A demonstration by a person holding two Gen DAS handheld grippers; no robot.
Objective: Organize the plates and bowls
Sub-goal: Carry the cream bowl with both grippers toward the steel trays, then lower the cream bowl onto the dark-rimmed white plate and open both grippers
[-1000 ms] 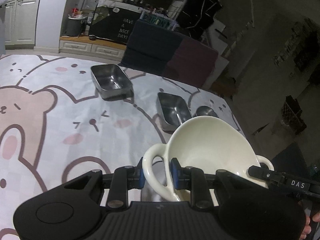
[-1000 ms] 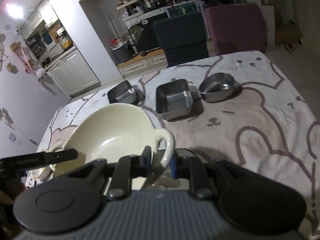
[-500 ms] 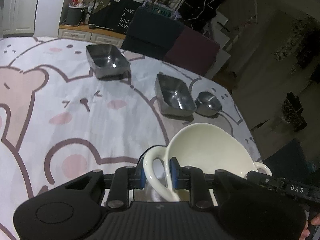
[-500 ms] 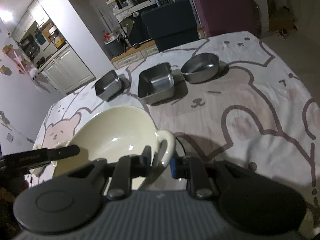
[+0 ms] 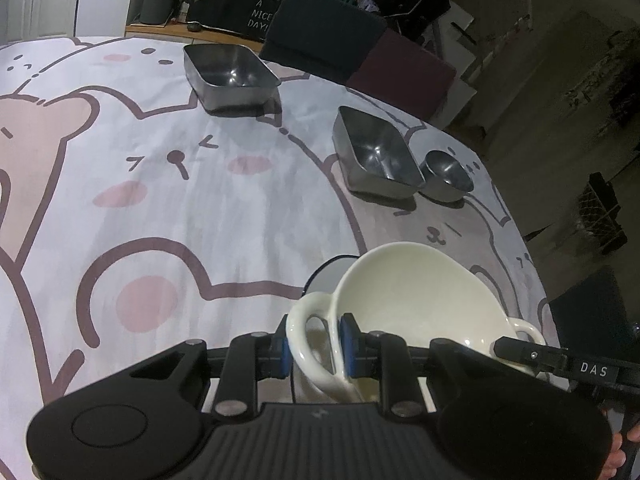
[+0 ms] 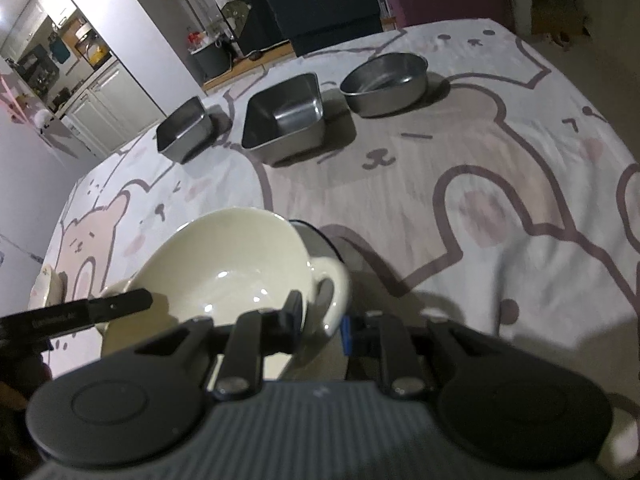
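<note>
Dim kitchen-ish room in the back, cabinets and a couple of dark chairs, and up front a table with a bear-print tablecloth (image 5: 224,216) taking up most of both views.

Main thing is one cream bowl (image 5: 416,300) with a loop handle on each side, so two handles total. It sits at the near edge of the table, mouth facing up and tipped a bit toward the far side. Its long axis, handle to handle, runs side to side between the two grippers. There's a dark-rimmed round thing (image 5: 324,272) right under or behind it; can't tell exactly what it is or whether the bowl touches it.

Left gripper (image 5: 316,350) has its blue pads pinched on the near-left handle (image 5: 312,320), one pad outside the loop, one through it. Right gripper (image 6: 320,320) is clamped on the opposite handle (image 6: 332,284) the same way. So both are gripping the bowl, neither spread wide.

Counting the metal stuff across the table: two rectangular steel tins (image 5: 230,74) (image 5: 376,156) and one round steel bowl (image 5: 448,176), all upright, in a loose row. The second tin and the round one sit just beside each other; the first tin is well apart from them. One more pale dish (image 6: 46,288) peeks in at the left edge of the right view, too cut off to say much.
</note>
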